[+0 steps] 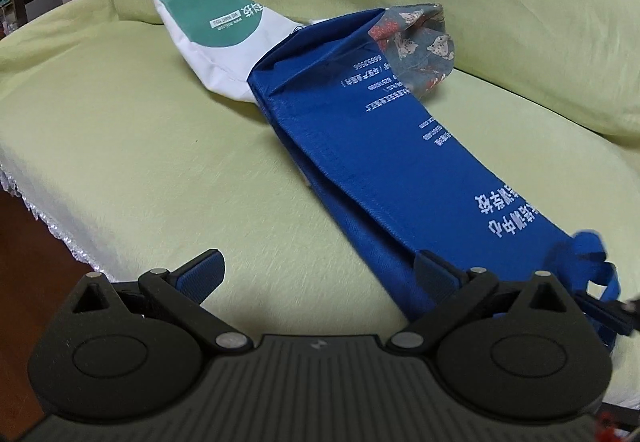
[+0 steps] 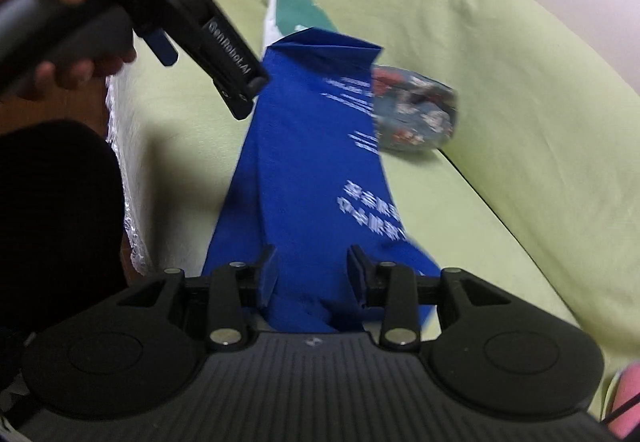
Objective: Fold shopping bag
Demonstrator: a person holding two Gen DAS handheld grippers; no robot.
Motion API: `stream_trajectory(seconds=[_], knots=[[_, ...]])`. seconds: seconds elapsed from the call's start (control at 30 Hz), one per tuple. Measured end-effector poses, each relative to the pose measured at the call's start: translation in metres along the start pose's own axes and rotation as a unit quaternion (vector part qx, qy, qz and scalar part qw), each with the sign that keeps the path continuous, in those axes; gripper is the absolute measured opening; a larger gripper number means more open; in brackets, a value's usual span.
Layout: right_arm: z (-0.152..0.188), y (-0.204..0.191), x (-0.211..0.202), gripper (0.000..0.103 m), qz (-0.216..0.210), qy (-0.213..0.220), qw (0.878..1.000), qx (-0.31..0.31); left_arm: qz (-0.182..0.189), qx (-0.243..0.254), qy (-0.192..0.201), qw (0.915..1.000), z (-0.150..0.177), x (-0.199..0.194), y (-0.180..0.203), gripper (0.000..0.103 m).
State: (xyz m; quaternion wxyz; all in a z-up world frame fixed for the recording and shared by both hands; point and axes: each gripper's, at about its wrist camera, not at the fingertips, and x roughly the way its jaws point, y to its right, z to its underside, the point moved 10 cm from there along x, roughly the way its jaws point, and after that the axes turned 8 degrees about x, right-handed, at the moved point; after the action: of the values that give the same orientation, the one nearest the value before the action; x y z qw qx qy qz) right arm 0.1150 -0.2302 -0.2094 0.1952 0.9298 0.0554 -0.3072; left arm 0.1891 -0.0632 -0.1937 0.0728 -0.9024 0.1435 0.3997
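At the lower left of the left-wrist view, the left gripper [image 1: 320,274] hangs with fingers wide apart and empty over the green sofa cover [image 1: 140,162], the blue shopping bag [image 1: 360,146] lying just to its right. That bag is already a long narrow strip, its long axis running from the near bottom edge up toward a white-and-green bag [image 1: 208,38] (a patterned cloth bundle [image 1: 420,46] sits at its far right). The right gripper [image 2: 312,274] is nearer, fingers part-closed around the bag's near end, though whether they actually pinch it I cannot tell.
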Motion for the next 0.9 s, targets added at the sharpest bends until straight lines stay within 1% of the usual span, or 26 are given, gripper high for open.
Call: stream_trajectory(seconds=[0.1, 0.17, 0.2, 0.23, 0.27, 0.3, 0.33, 0.4, 0.47, 0.53, 0.57, 0.6, 0.67, 0.77, 0.83, 0.9], knots=[[-0.003, -0.005, 0.019, 0.033, 0.004, -0.017, 0.999, -0.033, -0.007, 0.0, -0.002, 1.0, 0.002, 0.0, -0.004, 0.101], [-0.018, -0.01, 0.018, 0.034, 0.01, -0.008, 0.999, -0.051, -0.012, 0.0, -0.002, 0.9999, 0.003, 0.0, -0.007, 0.101], [-0.024, -0.01, 0.01, 0.037, 0.012, 0.006, 0.999, -0.05, -0.013, -0.002, -0.002, 0.9999, 0.004, 0.0, -0.008, 0.101], [-0.028, -0.008, 0.003, 0.046, 0.009, 0.016, 0.999, -0.043, -0.013, -0.004, -0.004, 0.9999, 0.004, 0.001, -0.009, 0.101], [-0.03, -0.007, 0.001, 0.051, 0.001, 0.017, 0.999, -0.037, -0.014, -0.007, -0.005, 0.9999, 0.003, 0.002, -0.009, 0.101], [-0.03, -0.008, 0.004, 0.051, 0.0, 0.011, 0.999, -0.039, -0.014, -0.009, -0.007, 0.9998, 0.003, 0.003, -0.009, 0.101], [-0.027, -0.009, 0.008, 0.05, 0.007, 0.004, 0.999, -0.046, -0.015, -0.01, -0.008, 0.9998, 0.002, 0.003, -0.009, 0.101], [-0.02, -0.012, 0.018, 0.044, 0.018, -0.01, 0.998, -0.055, -0.019, -0.007, -0.009, 0.9998, 0.001, 0.002, -0.008, 0.101], [-0.01, -0.011, 0.03, 0.04, 0.019, -0.025, 0.998, -0.045, -0.029, 0.0, -0.01, 0.9995, 0.001, 0.001, -0.009, 0.101], [-0.009, -0.009, 0.035, 0.039, 0.024, -0.033, 0.999, -0.028, -0.039, 0.006, -0.012, 0.9992, 0.001, 0.0, -0.009, 0.101], [-0.011, -0.009, 0.036, 0.034, 0.027, -0.034, 0.999, -0.017, -0.042, 0.008, -0.013, 0.999, 0.001, 0.0, -0.01, 0.101], [-0.012, -0.004, 0.036, 0.031, 0.03, -0.034, 0.999, -0.001, -0.046, 0.009, -0.014, 0.9988, 0.001, 0.0, -0.011, 0.101], [-0.017, 0.004, 0.031, 0.026, 0.023, -0.03, 0.998, 0.046, -0.052, 0.011, -0.016, 0.9985, 0.001, 0.001, -0.012, 0.101], [-0.025, 0.02, 0.032, 0.025, 0.02, -0.02, 0.993, 0.111, -0.057, 0.011, -0.019, 0.9982, 0.002, 0.002, -0.014, 0.101], [-0.027, 0.026, 0.033, 0.024, 0.019, -0.014, 0.991, 0.134, -0.057, 0.012, -0.02, 0.9981, 0.003, 0.003, -0.015, 0.101], [-0.028, 0.027, 0.036, 0.023, 0.014, -0.015, 0.99, 0.141, -0.059, 0.015, -0.023, 0.9979, 0.004, 0.003, -0.015, 0.101]])
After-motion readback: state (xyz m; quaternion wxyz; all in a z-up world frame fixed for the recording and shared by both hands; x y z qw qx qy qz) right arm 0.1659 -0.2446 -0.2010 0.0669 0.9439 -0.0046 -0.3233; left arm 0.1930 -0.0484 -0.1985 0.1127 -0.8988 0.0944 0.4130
